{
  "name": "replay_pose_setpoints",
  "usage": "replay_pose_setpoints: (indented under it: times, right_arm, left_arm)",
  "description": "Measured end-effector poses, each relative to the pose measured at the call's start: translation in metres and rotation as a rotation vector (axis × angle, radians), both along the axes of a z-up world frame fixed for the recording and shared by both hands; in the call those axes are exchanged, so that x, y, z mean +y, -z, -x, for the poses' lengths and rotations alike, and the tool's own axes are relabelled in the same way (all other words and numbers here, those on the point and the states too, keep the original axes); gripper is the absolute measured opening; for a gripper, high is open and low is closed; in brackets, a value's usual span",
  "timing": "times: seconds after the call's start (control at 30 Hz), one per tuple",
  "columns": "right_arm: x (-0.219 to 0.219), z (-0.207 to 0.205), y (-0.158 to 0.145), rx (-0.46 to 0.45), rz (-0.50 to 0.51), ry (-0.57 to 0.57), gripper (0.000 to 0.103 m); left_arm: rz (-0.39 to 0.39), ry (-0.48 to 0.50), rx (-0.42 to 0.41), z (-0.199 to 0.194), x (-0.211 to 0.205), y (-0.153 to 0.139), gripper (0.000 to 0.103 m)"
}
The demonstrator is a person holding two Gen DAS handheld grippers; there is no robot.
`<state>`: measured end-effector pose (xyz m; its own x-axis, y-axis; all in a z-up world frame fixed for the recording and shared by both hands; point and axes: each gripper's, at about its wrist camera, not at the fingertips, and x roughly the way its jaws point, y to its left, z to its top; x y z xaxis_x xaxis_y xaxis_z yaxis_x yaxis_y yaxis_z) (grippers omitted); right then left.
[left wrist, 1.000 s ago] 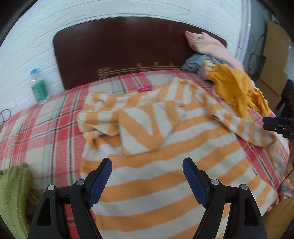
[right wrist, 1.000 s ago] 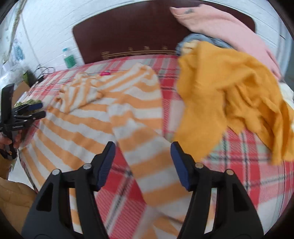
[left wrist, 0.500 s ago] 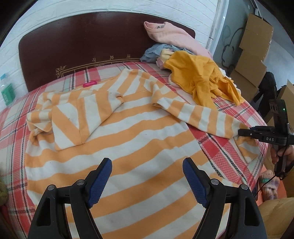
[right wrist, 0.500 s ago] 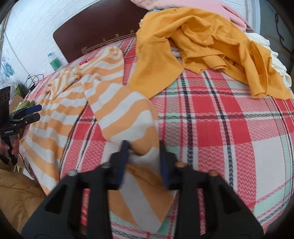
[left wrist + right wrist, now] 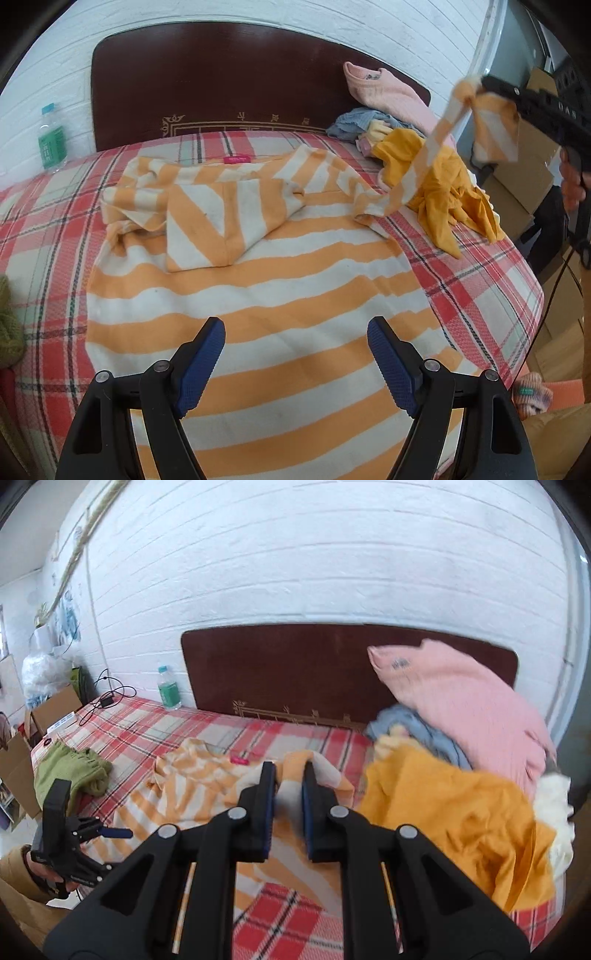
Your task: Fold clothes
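The sweater (image 5: 258, 280) is lying flat across the bed (image 5: 480, 280), ready for folding. The left gripper (image 5: 295, 365) is hovering spread above its hem, while the right gripper (image 5: 289, 808) is pinching the sleeve (image 5: 424, 162) aloft, likely to fold it inward.

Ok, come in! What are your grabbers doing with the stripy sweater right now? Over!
Right gripper shut on striped sweater's sleeve, lifted. Left gripper open above sweater body. Mustard garment under the raised sleeve.

Clothes pile (image 5: 436, 173) beside striped sweater (image 5: 258, 295)
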<state>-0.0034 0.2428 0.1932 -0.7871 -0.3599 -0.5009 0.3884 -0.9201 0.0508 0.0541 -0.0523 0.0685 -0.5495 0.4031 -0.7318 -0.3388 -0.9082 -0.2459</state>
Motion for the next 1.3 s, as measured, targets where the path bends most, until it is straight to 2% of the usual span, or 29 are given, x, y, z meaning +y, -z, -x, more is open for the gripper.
replay_pose_setpoints:
  times: [0.1, 0.17, 0.3, 0.37, 0.47, 0.5, 0.57, 0.67, 0.7, 0.8, 0.93, 1.0, 1.03, 1.07, 1.17, 1.23, 1.3]
  right_arm:
    - [-0.062, 0.025, -0.008, 0.011, -0.112, -0.120, 0.015]
    - [-0.106, 0.039, 0.001, -0.008, -0.192, -0.210, 0.015]
    - [-0.187, 0.071, 0.045, -0.082, -0.349, -0.330, 0.015]
    - [-0.214, 0.088, 0.074, -0.162, -0.367, -0.382, 0.016]
    - [-0.232, 0.100, 0.103, -0.242, -0.363, -0.407, 0.018]
    - [-0.230, 0.101, 0.108, -0.261, -0.343, -0.410, 0.021]
    - [-0.209, 0.097, 0.115, -0.288, -0.300, -0.385, 0.039]
    - [-0.173, 0.088, 0.126, -0.325, -0.248, -0.336, 0.052]
    - [-0.161, 0.085, 0.129, -0.337, -0.230, -0.320, 0.054]
    - [-0.130, 0.082, 0.154, -0.418, -0.219, -0.262, 0.054]
    - [-0.120, 0.088, 0.187, -0.486, -0.244, -0.223, 0.052]
    - [-0.127, 0.092, 0.191, -0.480, -0.226, -0.251, 0.021]
    - [-0.131, 0.093, 0.188, -0.465, -0.215, -0.267, 0.012]
    - [-0.136, 0.095, 0.183, -0.443, -0.204, -0.283, 0.011]
    - [-0.147, 0.099, 0.163, -0.388, -0.127, -0.330, 0.011]
    - [-0.155, 0.101, 0.161, -0.382, -0.152, -0.317, 0.011]
    - [-0.149, 0.092, 0.163, -0.391, -0.151, -0.314, 0.026]
  left_arm:
    - [-0.008, -0.026, 0.000, -0.001, -0.012, 0.000, 0.081]
    - [-0.009, -0.041, -0.001, -0.001, -0.020, 0.001, 0.081]
    - [0.001, -0.072, -0.005, -0.001, -0.033, 0.002, 0.081]
    - [0.010, -0.087, -0.007, 0.000, -0.039, 0.003, 0.081]
    - [0.019, -0.103, -0.010, 0.000, -0.046, 0.004, 0.081]
    - [0.022, -0.105, -0.007, 0.000, -0.048, 0.004, 0.081]
    - [0.023, -0.105, -0.002, 0.001, -0.050, 0.004, 0.081]
    - [0.006, -0.098, -0.001, 0.006, -0.052, 0.005, 0.081]
    - [-0.003, -0.094, -0.004, 0.009, -0.052, 0.006, 0.081]
    - [-0.019, -0.088, -0.018, 0.017, -0.048, 0.011, 0.081]
    - [-0.017, -0.089, -0.036, 0.019, -0.044, 0.015, 0.081]
    - [-0.010, -0.098, -0.037, 0.016, -0.046, 0.015, 0.081]
    - [-0.007, -0.103, -0.038, 0.014, -0.047, 0.014, 0.081]
    - [-0.006, -0.113, -0.037, 0.011, -0.050, 0.013, 0.081]
    - [-0.009, -0.151, -0.035, -0.001, -0.065, 0.009, 0.081]
    - [-0.005, -0.177, -0.030, -0.012, -0.078, 0.006, 0.081]
    - [0.000, -0.202, -0.026, -0.024, -0.091, 0.003, 0.081]
